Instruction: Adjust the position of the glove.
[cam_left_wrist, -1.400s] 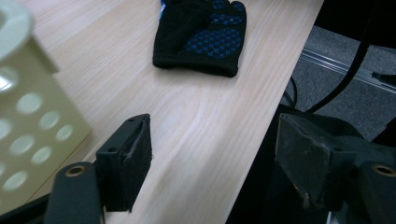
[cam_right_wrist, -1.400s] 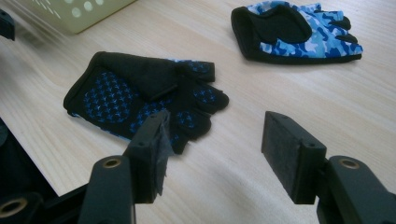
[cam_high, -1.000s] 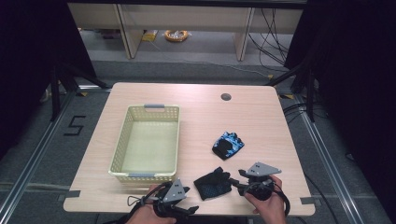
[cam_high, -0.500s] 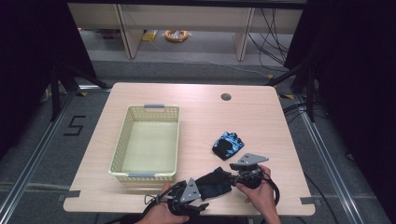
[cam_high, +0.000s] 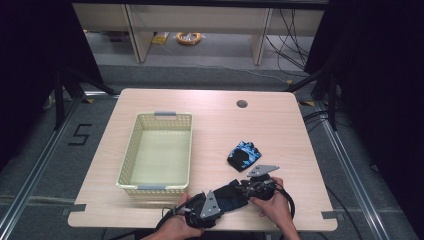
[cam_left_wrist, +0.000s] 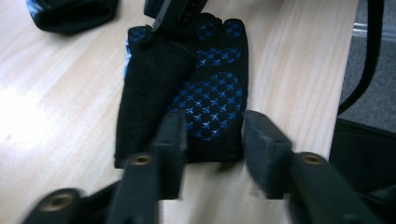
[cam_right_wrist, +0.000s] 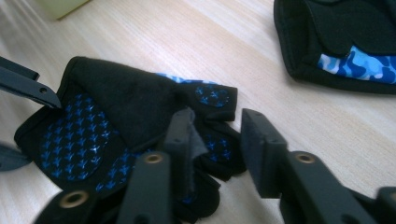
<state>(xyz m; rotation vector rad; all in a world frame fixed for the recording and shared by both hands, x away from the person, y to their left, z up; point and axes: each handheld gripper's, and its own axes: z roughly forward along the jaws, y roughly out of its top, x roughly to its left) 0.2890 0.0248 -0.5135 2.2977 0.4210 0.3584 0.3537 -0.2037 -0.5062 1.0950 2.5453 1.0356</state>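
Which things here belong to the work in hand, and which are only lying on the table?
In the work: near glove, left gripper, right gripper, both closing around its edges.
Lying about: second glove, yellow basket, table.

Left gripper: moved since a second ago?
Yes. In the high view the left gripper has gone right along the table's near edge, away from the basket, to the near glove, its jaws closing around the cuff.

Lab or test bay, by my read. I work at a bare wooden table (cam_high: 165, 102) ringed by black curtains (cam_high: 30, 60), metal rails (cam_high: 35, 172) on grey floor, a taped "5" (cam_high: 80, 135), loose cables (cam_high: 295, 50) trailing behind.
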